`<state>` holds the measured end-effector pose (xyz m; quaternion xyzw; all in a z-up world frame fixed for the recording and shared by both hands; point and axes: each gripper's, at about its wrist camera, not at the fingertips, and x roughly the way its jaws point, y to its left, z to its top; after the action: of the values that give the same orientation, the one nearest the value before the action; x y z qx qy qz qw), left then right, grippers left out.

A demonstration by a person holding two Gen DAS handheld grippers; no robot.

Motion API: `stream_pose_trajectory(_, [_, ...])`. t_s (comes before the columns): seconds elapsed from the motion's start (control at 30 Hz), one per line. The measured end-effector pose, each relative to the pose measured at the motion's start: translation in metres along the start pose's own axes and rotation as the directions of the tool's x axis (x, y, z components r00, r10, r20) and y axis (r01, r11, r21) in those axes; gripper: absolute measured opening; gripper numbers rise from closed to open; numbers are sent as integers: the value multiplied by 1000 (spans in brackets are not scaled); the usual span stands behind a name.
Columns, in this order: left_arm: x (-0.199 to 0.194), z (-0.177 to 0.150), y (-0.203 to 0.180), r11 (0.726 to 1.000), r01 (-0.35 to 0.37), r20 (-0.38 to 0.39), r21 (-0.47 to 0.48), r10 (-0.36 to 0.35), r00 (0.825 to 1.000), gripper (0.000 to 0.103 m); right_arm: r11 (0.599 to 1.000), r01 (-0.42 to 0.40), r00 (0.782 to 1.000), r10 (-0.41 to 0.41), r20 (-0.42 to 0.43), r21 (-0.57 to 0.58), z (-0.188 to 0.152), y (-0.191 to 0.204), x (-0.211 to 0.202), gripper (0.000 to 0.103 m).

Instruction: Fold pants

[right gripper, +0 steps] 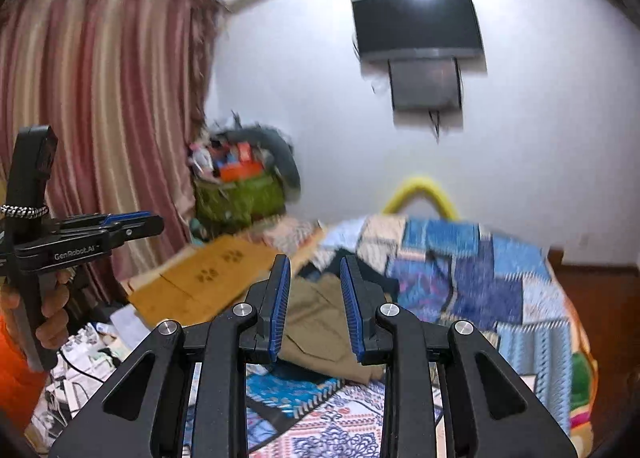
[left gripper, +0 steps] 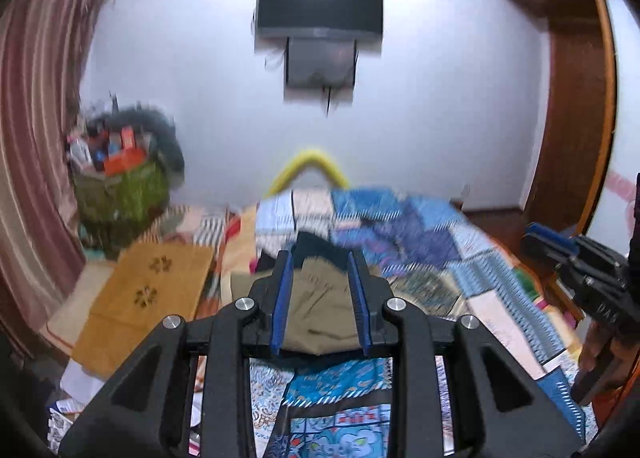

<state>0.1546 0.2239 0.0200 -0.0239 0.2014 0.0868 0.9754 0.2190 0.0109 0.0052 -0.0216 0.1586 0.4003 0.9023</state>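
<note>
Left wrist view: the left gripper [left gripper: 322, 300] is hovering with fingers apart and empty, above the khaki pants [left gripper: 320, 318] lying mid-bed [left gripper: 500, 298]. Right wrist view: the right gripper [right gripper: 314, 308] is likewise open, so grasping the pants' [right gripper: 316, 322] edge looks next.

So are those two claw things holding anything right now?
No. Both the left gripper and right gripper are open and empty above the khaki pants on the bed.

Left hand-held gripper [left gripper: 322, 262] and right hand-held gripper [right gripper: 313, 268], jaws apart, empty.
</note>
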Motion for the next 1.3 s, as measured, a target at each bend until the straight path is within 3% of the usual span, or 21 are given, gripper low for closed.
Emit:
stream_pose_trajectory(0.1, [-40, -3, -14, 1000, 0, 71, 10, 0, 997, 29, 1000, -9, 997, 11, 76, -28, 4, 20, -33, 23])
stream_pose_trajectory(0.2, [-75, -10, -26, 1000, 4, 131, 9, -5, 991, 42, 999, -19, 991, 24, 132, -37, 4, 36, -59, 24])
stream_pose_trajectory(0.27, [-93, -16, -33, 1000, -17, 166, 17, 14, 986, 56, 999, -29, 987, 32, 157, -25, 2, 41, -70, 31])
stream_pose_trajectory(0.37, [-113, -24, -42, 998, -51, 206, 23, 45, 977, 73, 1000, -14, 981, 15, 193, -8, -2, 46, -84, 52])
stream_pose_trajectory(0.53, [-130, -32, -45, 999, -48, 222, 1, 47, 974, 93, 999, 54, 971, -52, 235, -2, -7, 54, -98, 98])
stream_pose_trajectory(0.57, [-133, -33, -45, 998, -55, 225, -4, 55, 973, 100, 998, 69, 968, -66, 243, -3, -8, 55, -101, 101])
stream_pose_trajectory(1.3, [-137, -46, -53, 997, -83, 228, 3, 80, 970, 103, 997, 79, 971, -81, 223, 18, -17, 59, -115, 103])
